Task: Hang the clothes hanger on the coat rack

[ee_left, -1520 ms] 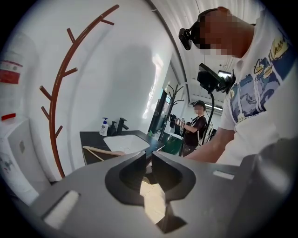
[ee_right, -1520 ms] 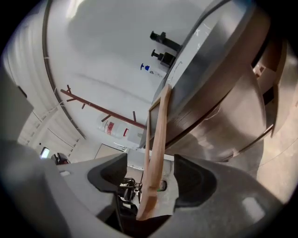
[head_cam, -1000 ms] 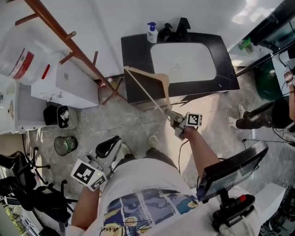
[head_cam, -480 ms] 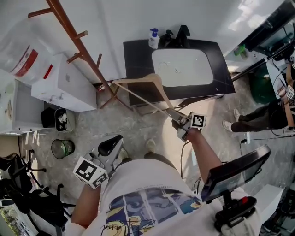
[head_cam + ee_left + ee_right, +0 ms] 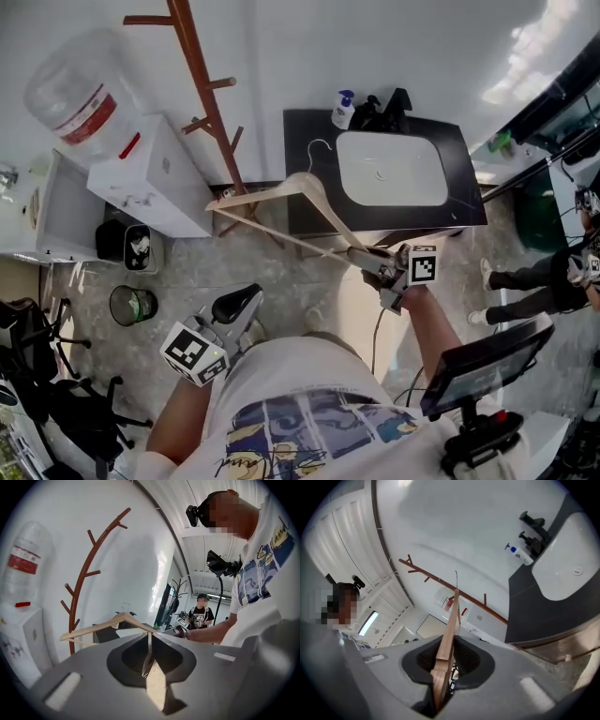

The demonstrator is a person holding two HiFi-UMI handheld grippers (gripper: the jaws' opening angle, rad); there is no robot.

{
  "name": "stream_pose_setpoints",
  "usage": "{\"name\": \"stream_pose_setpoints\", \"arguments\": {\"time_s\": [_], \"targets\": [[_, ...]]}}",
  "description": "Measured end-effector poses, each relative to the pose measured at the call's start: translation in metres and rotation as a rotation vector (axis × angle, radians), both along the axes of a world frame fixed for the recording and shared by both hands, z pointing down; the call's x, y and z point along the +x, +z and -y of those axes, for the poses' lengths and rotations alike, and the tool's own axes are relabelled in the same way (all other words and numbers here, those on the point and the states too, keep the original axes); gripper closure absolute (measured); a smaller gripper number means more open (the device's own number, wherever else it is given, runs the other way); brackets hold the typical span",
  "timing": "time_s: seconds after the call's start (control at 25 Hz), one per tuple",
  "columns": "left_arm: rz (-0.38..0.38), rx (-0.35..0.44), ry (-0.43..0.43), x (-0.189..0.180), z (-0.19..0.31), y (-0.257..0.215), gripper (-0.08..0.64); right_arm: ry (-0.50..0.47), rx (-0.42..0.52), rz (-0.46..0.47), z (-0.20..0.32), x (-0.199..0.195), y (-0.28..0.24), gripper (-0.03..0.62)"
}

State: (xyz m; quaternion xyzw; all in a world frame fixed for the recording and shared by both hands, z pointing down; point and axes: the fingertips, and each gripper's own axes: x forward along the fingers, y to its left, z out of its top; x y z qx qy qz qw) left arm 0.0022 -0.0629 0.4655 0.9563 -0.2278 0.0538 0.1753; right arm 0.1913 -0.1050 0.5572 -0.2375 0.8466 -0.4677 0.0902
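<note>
A brown wooden coat rack [image 5: 202,94] with short pegs stands against the white wall, seen also in the left gripper view [image 5: 84,578] and the right gripper view [image 5: 454,590]. My right gripper [image 5: 370,267] is shut on one end of a pale wooden hanger [image 5: 281,197], held up in the air to the right of the rack. Its wire hook [image 5: 319,150] points toward the wall. The hanger's arm [image 5: 451,625] runs straight out from the right gripper's jaws [image 5: 447,660]. My left gripper [image 5: 234,314] is lower and nearer my body, shut on nothing [image 5: 149,651].
A white water dispenser [image 5: 141,178] with a large bottle [image 5: 80,94] stands left of the rack. A black counter [image 5: 309,141] with a white sink and a soap bottle [image 5: 343,108] is to its right. Bins [image 5: 131,305] sit on the floor. Another person [image 5: 534,281] stands at right.
The right gripper has lifted the hanger and rolled it, so its hook now shows and sits nearer the rack. The left gripper has shifted slightly.
</note>
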Motion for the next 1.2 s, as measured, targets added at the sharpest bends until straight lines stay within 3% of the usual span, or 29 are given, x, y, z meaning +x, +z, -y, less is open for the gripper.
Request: {"name": "stream_pose_setpoints", "arguments": {"time_s": [0.28,0.64,0.92,1.2], "targets": [[-0.039,-0.004,-0.028,-0.023,-0.005,0.006,0.534,-0.168,0.118,-0.017,0.0,-0.041,-0.072,0.545],[-0.07,0.011,-0.078,-0.052,-0.002,0.005,0.534,-0.308,0.322,-0.025,0.036,-0.086,-0.178,0.545],[-0.078,0.018,-0.112,-0.068,0.0,0.004,0.534,-0.394,0.485,-0.033,0.07,-0.119,-0.259,0.545],[-0.083,0.027,-0.143,-0.081,0.006,0.003,0.534,-0.403,0.598,-0.028,0.112,-0.136,-0.315,0.545]]}}
